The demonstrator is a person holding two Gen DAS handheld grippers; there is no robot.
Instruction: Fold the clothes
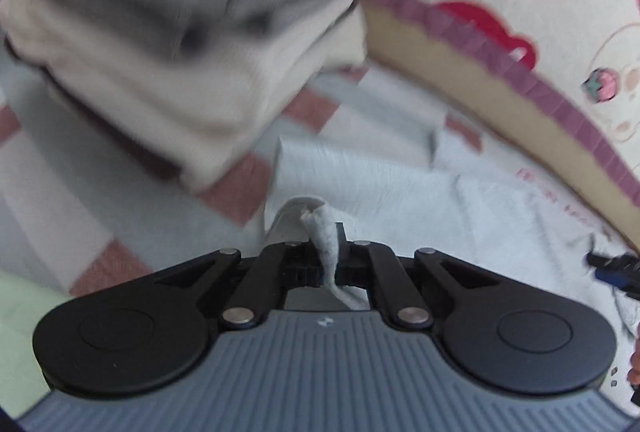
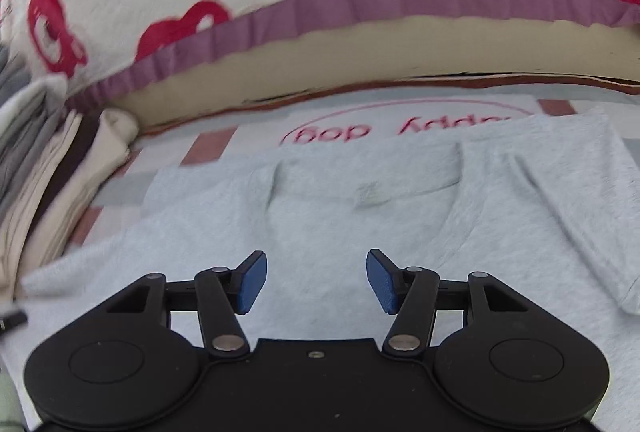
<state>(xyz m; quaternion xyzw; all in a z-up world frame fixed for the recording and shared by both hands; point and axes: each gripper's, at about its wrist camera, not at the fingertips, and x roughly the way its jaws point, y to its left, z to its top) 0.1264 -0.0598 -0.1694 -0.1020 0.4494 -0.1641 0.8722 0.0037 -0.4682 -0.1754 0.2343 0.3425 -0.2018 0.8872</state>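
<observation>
A light grey T-shirt [image 2: 360, 216] lies spread flat on the checked sheet, collar toward the cushion. My right gripper [image 2: 316, 280] hovers open just above its middle, blue pads [image 2: 252, 284] apart with nothing between them. In the left wrist view the same T-shirt [image 1: 400, 184] lies ahead, and my left gripper [image 1: 325, 252] is shut on a pinched fold of its grey fabric, which sticks up between the jaws.
A stack of folded clothes [image 1: 168, 44], grey on top of cream, stands at the left [image 2: 44, 176]. A cushion with strawberry print and purple trim [image 2: 360, 4] borders the far side. The checked sheet [image 1: 92, 200] has pink squares. The right gripper's tip [image 1: 616, 268] shows at the right edge.
</observation>
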